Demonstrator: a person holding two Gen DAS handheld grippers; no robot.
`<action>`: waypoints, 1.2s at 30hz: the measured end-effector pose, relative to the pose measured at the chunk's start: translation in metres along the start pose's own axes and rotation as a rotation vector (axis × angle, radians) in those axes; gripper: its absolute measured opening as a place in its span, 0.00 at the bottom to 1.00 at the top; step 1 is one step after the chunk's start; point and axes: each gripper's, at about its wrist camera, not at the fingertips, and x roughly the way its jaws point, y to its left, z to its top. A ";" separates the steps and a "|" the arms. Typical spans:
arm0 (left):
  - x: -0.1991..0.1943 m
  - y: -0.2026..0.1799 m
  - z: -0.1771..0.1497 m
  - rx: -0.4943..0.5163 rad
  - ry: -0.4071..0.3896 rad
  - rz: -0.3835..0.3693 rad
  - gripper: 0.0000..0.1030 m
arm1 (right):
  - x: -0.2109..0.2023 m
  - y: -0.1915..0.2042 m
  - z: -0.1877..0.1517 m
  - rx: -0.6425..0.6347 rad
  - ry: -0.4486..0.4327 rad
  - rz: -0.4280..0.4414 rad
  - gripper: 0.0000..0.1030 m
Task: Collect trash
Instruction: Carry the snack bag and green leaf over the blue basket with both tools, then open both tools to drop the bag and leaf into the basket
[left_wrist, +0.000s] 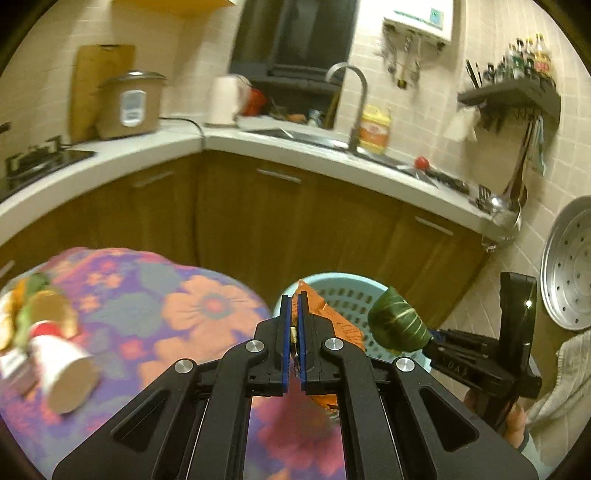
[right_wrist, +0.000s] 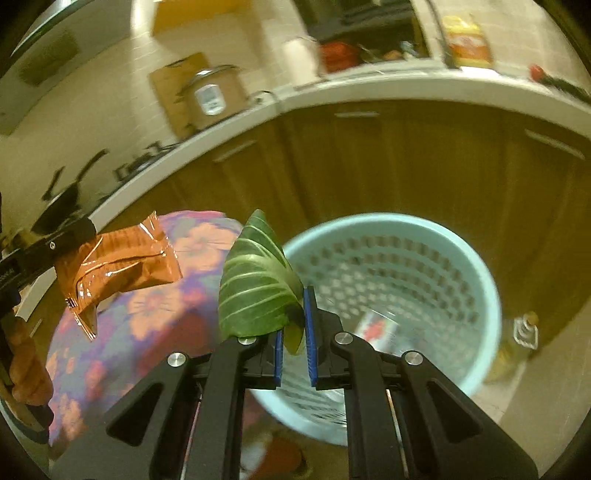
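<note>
The left gripper (left_wrist: 293, 325) is clamped on a crinkled orange wrapper (left_wrist: 332, 325), its blue pads nearly meeting on the thin foil, which juts out beyond and to the right of the fingertips. The right gripper (right_wrist: 294, 317) pinches a green leaf (right_wrist: 255, 288) by one edge; the leaf fans up and to the left of its fingers, smooth and waxy with pale veins. Both pieces are held by their margins, probably because they are flat and limp, so a narrow pinch is enough to carry them.

Just ahead of and below both sets of fingertips stands a round, pale blue plastic basket (right_wrist: 480, 280), its walls perforated with rows of small holes. Something already lies at its bottom, too blurred to name. Each item seems to be held near the rim so that it can drop inside.

Well to the left of the left fingers, a paper cup (left_wrist: 62, 373) lies tipped on a flower-print cloth (left_wrist: 177, 306), likely still to be collected.
</note>
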 end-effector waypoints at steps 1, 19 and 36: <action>0.010 -0.003 0.000 0.002 0.011 -0.001 0.02 | 0.004 -0.008 -0.002 0.016 0.015 -0.018 0.08; 0.054 -0.008 -0.006 -0.044 0.083 -0.022 0.44 | 0.054 -0.041 -0.024 0.127 0.229 -0.070 0.47; -0.011 0.030 -0.005 -0.088 -0.011 0.026 0.48 | 0.013 0.011 -0.008 -0.003 0.158 -0.078 0.51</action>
